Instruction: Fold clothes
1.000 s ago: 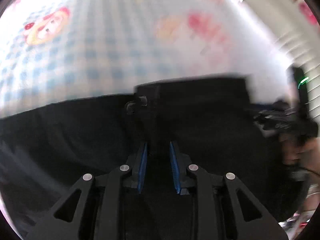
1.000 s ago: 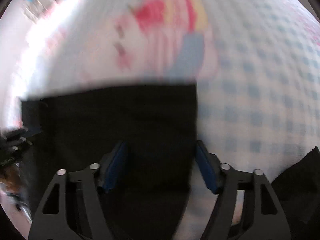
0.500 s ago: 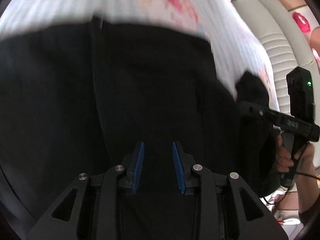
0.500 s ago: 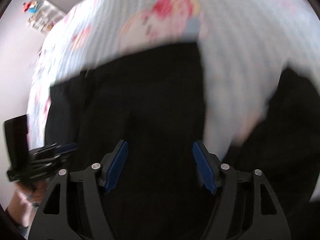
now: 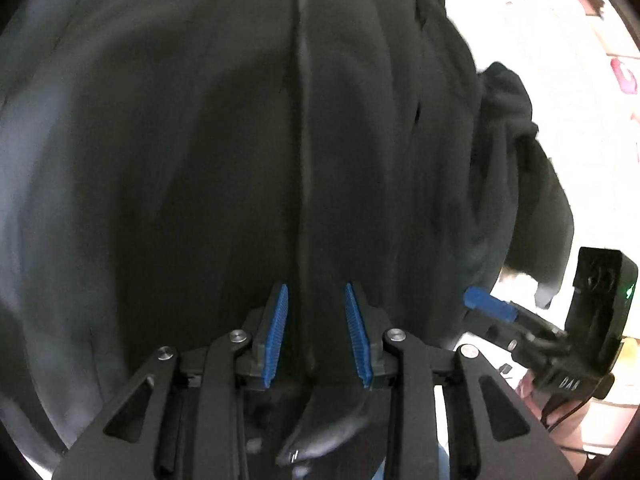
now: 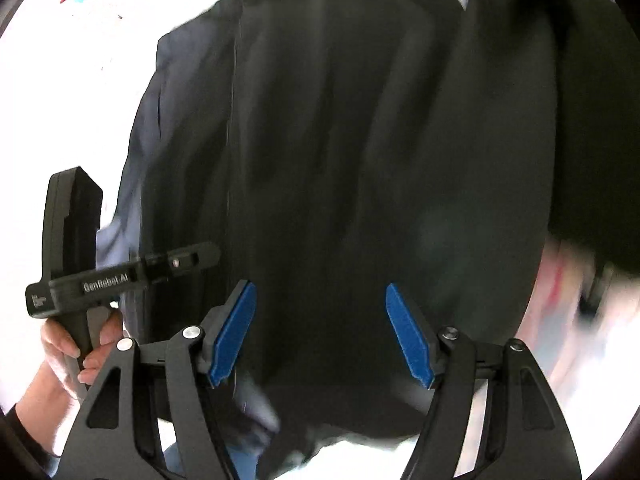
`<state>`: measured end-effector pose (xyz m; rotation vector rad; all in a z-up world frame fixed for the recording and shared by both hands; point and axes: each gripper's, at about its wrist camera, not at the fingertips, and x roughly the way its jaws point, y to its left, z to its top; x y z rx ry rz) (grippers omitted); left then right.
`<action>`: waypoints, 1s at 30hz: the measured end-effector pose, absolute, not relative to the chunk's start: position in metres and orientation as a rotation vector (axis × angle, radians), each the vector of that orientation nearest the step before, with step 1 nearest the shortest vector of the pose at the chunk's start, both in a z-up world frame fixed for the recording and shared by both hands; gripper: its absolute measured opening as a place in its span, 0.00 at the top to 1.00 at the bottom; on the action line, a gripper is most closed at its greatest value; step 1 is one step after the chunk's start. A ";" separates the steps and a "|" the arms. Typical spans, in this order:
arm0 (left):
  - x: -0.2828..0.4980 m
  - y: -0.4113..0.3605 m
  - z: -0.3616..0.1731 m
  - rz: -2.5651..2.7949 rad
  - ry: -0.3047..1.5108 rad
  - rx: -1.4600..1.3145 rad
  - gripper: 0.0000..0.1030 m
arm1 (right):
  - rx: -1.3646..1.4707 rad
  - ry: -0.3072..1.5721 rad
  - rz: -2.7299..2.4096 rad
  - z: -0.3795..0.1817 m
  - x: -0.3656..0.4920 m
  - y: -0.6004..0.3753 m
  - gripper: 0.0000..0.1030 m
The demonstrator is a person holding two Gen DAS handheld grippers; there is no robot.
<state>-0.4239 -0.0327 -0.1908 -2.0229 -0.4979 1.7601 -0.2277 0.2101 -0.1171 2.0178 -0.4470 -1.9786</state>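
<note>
Left gripper (image 5: pixel 316 334), seen from the left wrist: blue pads (image 5: pixel 276 332) set narrowly apart, clamped on a raised seam fold of the black garment (image 5: pixel 240 140). Dark cloth across nearly the whole view, its seam running straight away from the jaws. Pale bright surface (image 5: pixel 560 80) past the garment's right edge only, details washed out. At lower right, the right gripper (image 5: pixel 492 308), gripped by a hand (image 5: pixel 560 408).

Right gripper (image 6: pixel 320 332), seen from the right wrist: blue pads (image 6: pixel 408 336) spread wide, released, garment (image 6: pixel 380 140) beneath and between them. Vertical hem line (image 6: pixel 234 140) left of centre, long axis pointing away. White, overexposed room at left; blurred pale surface (image 6: pixel 580 340) at lower right. Left gripper (image 6: pixel 176 260) at the garment's left edge, handle in a hand (image 6: pixel 80 344).
</note>
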 end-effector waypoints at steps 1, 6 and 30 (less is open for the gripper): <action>-0.411 -0.030 -0.195 1.726 -0.517 -2.033 0.69 | 2.032 -0.456 -1.966 -0.121 -0.211 0.206 0.33; -0.359 -0.020 -0.209 1.674 -0.516 -2.083 0.61 | 2.098 -0.454 -1.931 -0.137 -0.155 0.199 0.33; -0.335 -0.046 -0.197 1.808 -0.428 -2.238 0.78 | 2.295 -0.416 -1.929 -0.175 -0.133 0.212 0.29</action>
